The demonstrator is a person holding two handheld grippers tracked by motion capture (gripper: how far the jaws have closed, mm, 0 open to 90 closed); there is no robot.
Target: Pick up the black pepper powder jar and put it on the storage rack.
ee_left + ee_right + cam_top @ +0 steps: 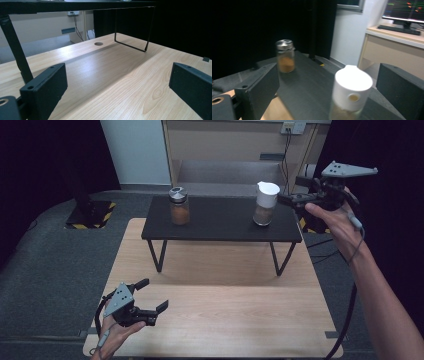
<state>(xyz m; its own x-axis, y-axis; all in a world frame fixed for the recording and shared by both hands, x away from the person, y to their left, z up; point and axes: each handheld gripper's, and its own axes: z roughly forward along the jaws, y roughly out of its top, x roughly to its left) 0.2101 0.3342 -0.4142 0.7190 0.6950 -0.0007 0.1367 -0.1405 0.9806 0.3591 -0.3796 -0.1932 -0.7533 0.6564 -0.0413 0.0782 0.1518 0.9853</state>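
Matte black jaws of the right gripper (286, 199) stand wide apart with nothing pressed between them, just beside the white-capped jar (265, 203) at the right end of the black shelf (220, 222). That jar is clear glass with a rounded white plastic pour lid and brownish grains inside, standing upright. Well apart to its left on the same dark slab stands the metal-lidded jar (179, 206), glass, holding orange-brown powder. Thin bent wire legs carry the shelf on the pale wood-grain table (220, 320). Low over the table's near left part, the left gripper (152, 296) is spread wide and empty.
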